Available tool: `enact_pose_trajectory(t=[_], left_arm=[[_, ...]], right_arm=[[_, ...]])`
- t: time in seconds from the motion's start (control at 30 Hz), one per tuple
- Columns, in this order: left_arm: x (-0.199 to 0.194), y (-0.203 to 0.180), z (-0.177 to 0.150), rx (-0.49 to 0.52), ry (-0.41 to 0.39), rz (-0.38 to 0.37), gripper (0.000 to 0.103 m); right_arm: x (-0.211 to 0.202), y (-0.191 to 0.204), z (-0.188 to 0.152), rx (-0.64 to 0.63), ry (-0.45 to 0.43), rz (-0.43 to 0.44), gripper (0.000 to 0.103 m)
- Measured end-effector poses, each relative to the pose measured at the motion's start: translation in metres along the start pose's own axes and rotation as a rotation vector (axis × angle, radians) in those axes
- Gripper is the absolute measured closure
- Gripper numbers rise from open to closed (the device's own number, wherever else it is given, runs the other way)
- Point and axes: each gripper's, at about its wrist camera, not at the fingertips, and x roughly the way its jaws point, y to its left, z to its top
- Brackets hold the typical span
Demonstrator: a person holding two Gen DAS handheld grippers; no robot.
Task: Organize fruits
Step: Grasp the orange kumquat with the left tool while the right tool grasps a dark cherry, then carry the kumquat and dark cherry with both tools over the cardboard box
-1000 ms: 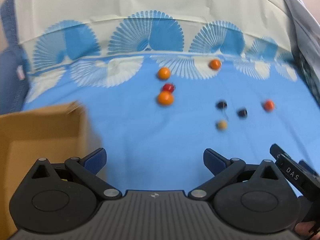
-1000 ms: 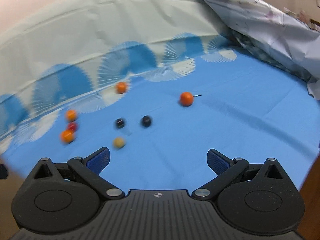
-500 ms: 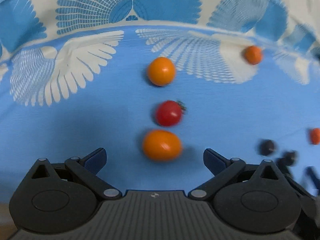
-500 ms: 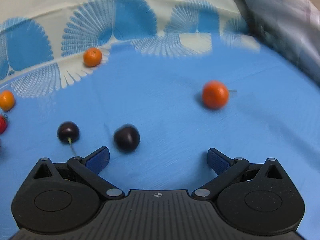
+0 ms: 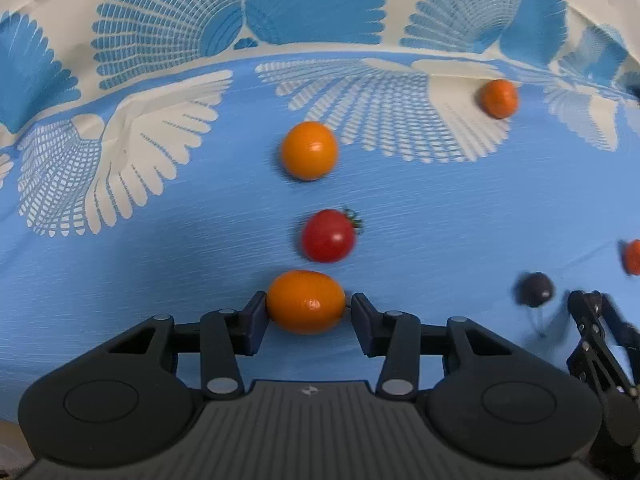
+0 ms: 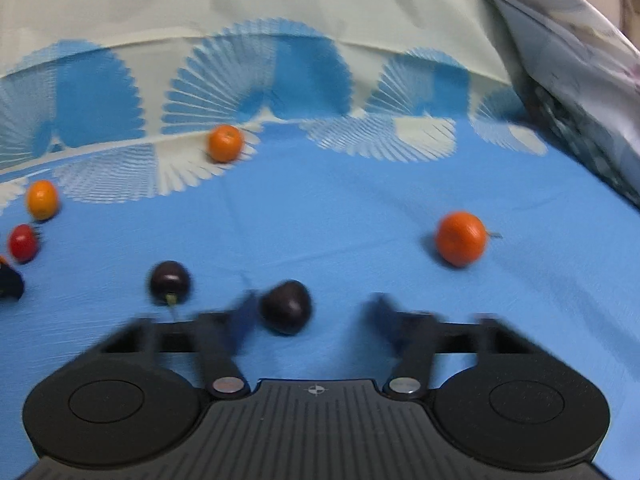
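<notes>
Our left gripper (image 5: 306, 310) has just been closing, and the oval orange fruit (image 5: 306, 301) sits between its pads: left pad touching, right pad a hair off. Just beyond lie the cherry tomato (image 5: 328, 235) and a round orange fruit (image 5: 309, 150). Our right gripper (image 6: 310, 312), blurred, has just been closing too, with a gap showing around the dark cherry (image 6: 286, 306), which sits nearer its left finger on the blue cloth (image 6: 340, 208).

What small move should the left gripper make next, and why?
Probably close a little more. The left gripper has just been closing its jaws around the nearest orange fruit: one pad touches it, the other seems barely apart, so lifting now might drop it.
</notes>
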Motion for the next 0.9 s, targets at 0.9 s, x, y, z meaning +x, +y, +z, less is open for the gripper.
enact_pose_trajectory(t=[0.9], left_arm=[[-0.267, 0.029, -0.221, 0.019, -0.136, 0.001, 0.053]], right_arm=[[-0.266, -0.015, -0.030, 0.028, -0.213, 0.201, 0.076]])
